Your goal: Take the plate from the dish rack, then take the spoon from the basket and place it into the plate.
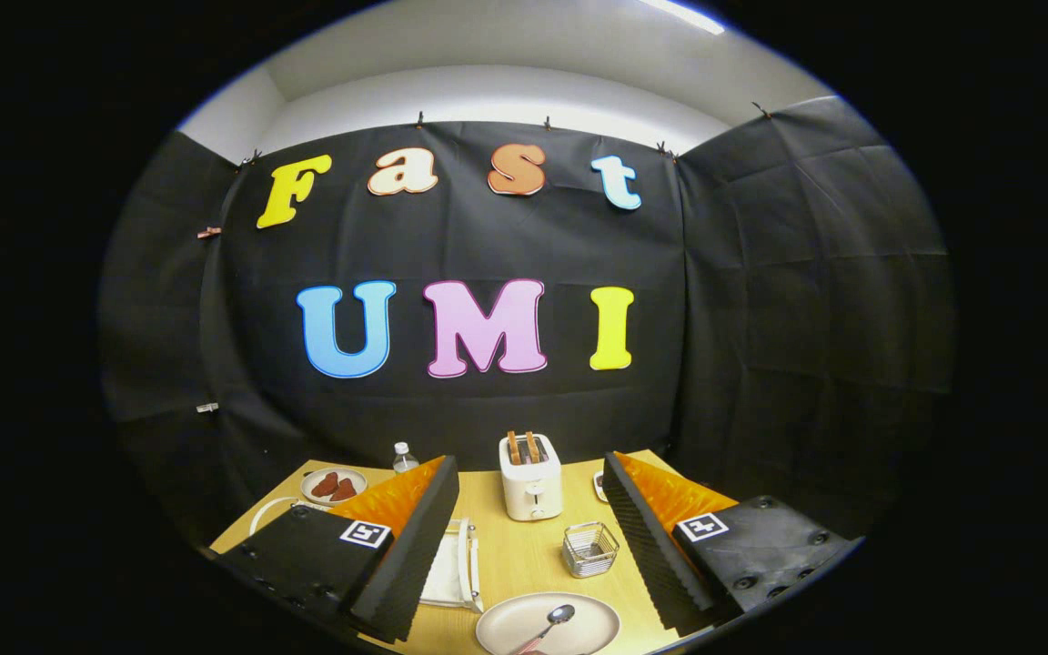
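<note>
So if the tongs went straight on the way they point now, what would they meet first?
Probably the toaster, standing beyond the open tongs in line with the gap. The plate with the spoon and the wire basket look lower, under that line; depth is unclear.

Wide-open gripper (529, 537) is hanging over bare wooden table (510, 555). White two-slot toaster (530, 487) is blocking the far side; small wire basket (589, 549) is standing right; round beige plate (592, 628) is lying near.
</note>
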A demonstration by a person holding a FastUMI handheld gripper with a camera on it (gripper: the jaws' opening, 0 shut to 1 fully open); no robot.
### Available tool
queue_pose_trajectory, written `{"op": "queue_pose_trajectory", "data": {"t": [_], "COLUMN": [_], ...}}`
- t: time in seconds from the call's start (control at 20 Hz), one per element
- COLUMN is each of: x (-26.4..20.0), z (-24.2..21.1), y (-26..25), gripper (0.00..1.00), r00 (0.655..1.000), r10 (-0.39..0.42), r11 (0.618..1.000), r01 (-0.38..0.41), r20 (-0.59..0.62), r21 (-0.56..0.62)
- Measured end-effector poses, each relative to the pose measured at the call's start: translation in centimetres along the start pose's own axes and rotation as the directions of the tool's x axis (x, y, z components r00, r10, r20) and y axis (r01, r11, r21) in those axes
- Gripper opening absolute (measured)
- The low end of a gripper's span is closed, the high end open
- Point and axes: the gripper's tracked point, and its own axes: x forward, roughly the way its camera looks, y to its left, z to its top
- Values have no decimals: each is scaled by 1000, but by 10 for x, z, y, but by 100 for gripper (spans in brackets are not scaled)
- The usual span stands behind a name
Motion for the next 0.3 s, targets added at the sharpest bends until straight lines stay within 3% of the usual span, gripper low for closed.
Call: {"op": "queue_pose_trajectory", "data": {"t": [0.15,0.3], "x": [-3,-6], "z": [-3,-7], "y": [7,17], "gripper": [98,98], "r00": [1000,1000], "r10": [-12,16], "r11": [998,1000], "r01": [13,-16], "r20": [5,-8], "r21": [-58,-21]}}
